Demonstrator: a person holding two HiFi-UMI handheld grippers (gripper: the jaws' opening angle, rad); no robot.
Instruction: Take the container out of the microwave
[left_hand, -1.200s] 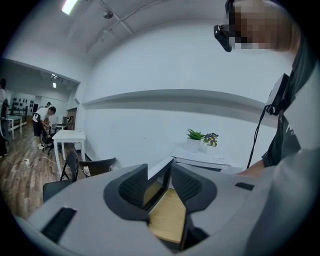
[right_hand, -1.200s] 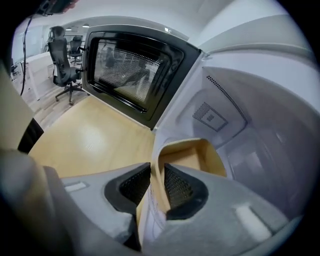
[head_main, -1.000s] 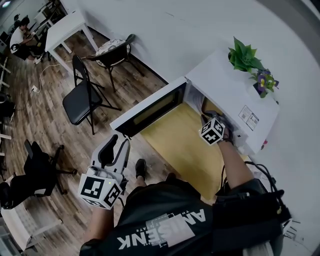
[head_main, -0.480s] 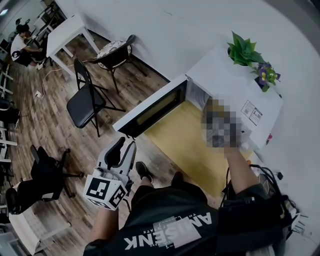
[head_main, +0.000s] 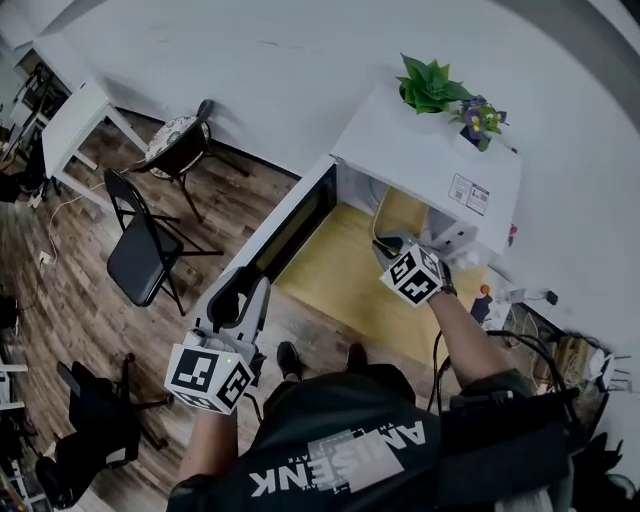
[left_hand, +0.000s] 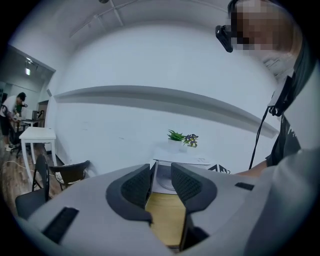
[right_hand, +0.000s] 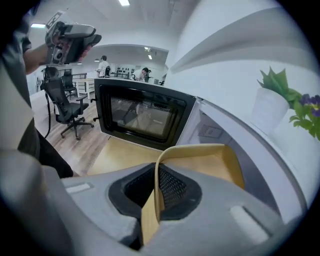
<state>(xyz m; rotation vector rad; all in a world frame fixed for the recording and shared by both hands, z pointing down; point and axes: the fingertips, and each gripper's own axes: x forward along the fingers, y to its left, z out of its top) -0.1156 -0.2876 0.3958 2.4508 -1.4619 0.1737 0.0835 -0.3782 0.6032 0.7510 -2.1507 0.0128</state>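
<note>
Container (right_hand: 202, 161) rim clamped edge-on in our right gripper (right_hand: 156, 189), a grip for drawing it clear of the open microwave (head_main: 430, 165), where it sits partly inside; our left gripper (left_hand: 161, 184) hangs parted, empty, near the door (head_main: 290, 235).

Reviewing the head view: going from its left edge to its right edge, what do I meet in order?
white table → black folding chair → left gripper → right gripper → purple flowers
</note>
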